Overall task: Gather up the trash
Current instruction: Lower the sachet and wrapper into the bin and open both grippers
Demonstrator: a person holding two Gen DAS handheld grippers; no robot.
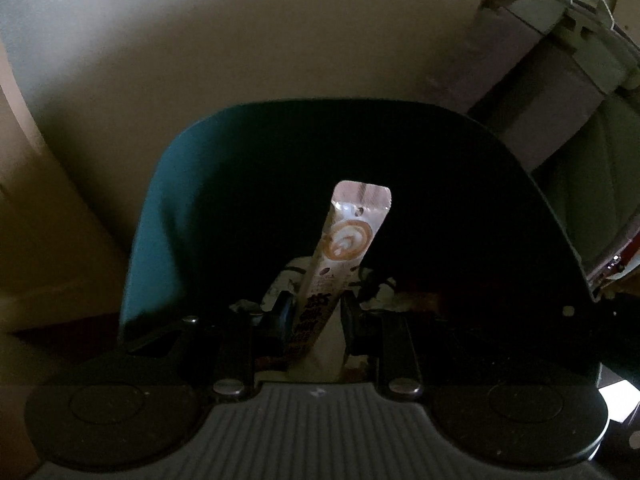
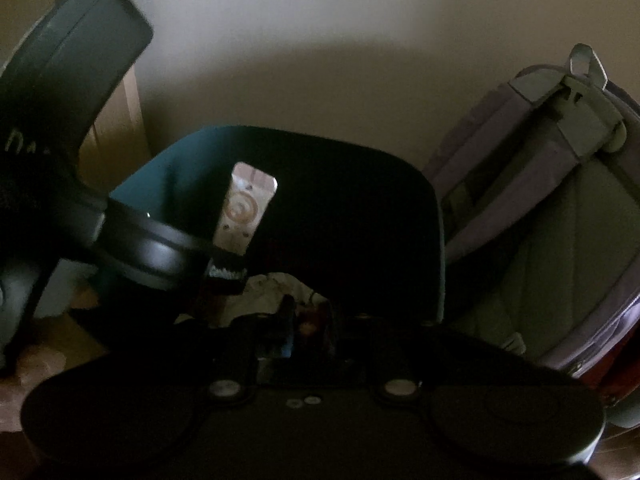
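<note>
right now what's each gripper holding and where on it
The left gripper pinches a coffee stick sachet by its lower end, over the bin. What the right gripper holds, if anything, cannot be told.

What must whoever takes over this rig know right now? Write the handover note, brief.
Left gripper: jaws shut on a coffee stick sachet, held upright over the open teal bin.
Right gripper: also above the bin; something dark sits between its jaws, but the picture is too dim to tell if it is gripped.
Done: crumpled trash already lies in the bin.
Left: drop the sachet in, and check the right jaws.
Note: a backpack stands beside the bin.
</note>
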